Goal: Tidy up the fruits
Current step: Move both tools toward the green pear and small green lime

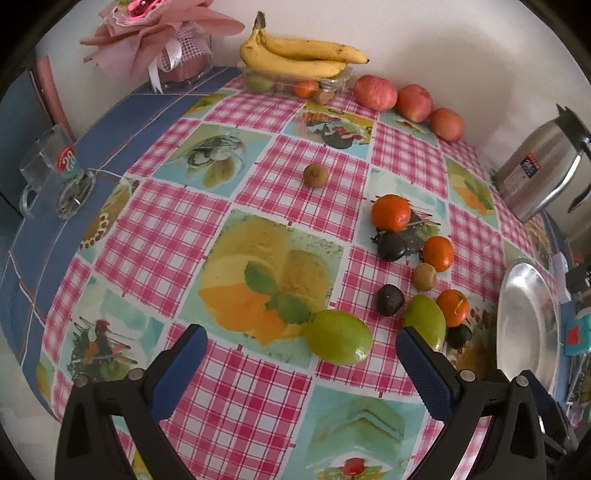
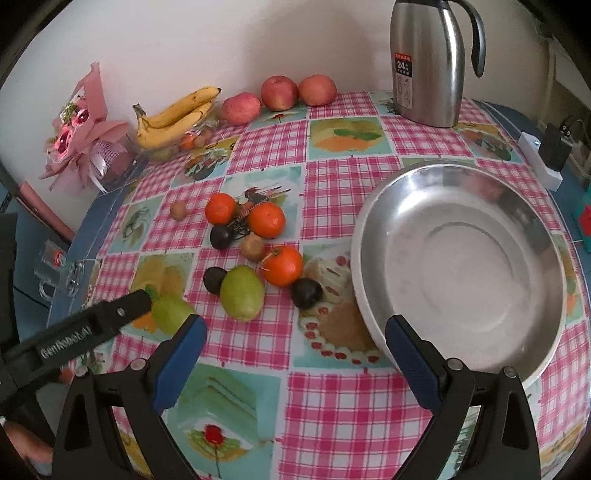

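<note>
Loose fruit lies on the checked tablecloth: two green fruits (image 1: 338, 341) (image 2: 242, 293), three oranges (image 2: 282, 266), three dark plums (image 2: 306, 292) and small brown fruits (image 1: 316, 175). My left gripper (image 1: 301, 334) is open, low over the table, and the nearer green fruit lies just ahead between its fingertips, untouched. In the right wrist view one left finger (image 2: 110, 314) reaches beside that green fruit (image 2: 170, 314). My right gripper (image 2: 295, 325) is open and holds nothing. Its right finger sits over the near rim of an empty steel bowl (image 2: 461, 258), seen also at the right (image 1: 524, 325).
Bananas (image 1: 303, 55) rest on a clear plastic box at the back wall, three apples (image 1: 375, 92) beside them. A steel thermos jug (image 2: 424, 62) stands at the back right. A pink bouquet (image 1: 155, 33) and a glass mug (image 1: 55, 170) stand left. A charger block (image 2: 543, 162) lies far right.
</note>
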`<state>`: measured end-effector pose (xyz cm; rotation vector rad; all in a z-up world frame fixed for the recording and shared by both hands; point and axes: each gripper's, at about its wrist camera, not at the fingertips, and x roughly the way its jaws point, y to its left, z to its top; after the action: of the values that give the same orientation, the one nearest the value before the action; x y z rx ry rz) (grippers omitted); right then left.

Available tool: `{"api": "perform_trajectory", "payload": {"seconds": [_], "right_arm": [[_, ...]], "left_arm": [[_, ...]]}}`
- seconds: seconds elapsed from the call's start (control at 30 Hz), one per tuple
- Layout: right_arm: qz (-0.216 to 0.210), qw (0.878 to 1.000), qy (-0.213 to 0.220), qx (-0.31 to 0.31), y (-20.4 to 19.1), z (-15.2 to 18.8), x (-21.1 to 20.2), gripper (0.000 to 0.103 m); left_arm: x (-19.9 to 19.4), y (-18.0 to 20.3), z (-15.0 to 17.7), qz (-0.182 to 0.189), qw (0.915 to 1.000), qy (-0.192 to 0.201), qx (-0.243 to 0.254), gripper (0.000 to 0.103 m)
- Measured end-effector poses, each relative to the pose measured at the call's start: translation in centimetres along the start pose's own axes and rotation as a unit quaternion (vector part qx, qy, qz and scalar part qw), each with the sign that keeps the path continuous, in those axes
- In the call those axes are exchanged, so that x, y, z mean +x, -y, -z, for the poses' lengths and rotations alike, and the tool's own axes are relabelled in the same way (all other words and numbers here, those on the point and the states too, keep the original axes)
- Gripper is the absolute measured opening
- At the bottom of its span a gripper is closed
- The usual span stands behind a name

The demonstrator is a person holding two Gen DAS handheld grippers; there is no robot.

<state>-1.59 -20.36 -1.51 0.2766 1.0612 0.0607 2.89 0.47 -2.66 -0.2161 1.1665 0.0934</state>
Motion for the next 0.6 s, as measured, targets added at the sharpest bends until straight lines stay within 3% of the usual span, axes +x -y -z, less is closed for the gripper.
{"api": "perform_trajectory", "payload": {"seconds": [0.4, 0.6], "right_arm": [[0.006, 0.999, -0.044, 0.010, -2.2, -2.2, 2.7, 0.097], [0.000, 0.999, -0.052, 0.008, -3.4, -2.7, 3.8, 0.096]], "left_arm": [[0.9, -0.8, -2.5, 0.021, 0.9952, -0.008, -0.095, 0.101], [1.7, -1.0, -2.7, 0.030, 0.9933, -0.018, -0.110, 0.099]]}}
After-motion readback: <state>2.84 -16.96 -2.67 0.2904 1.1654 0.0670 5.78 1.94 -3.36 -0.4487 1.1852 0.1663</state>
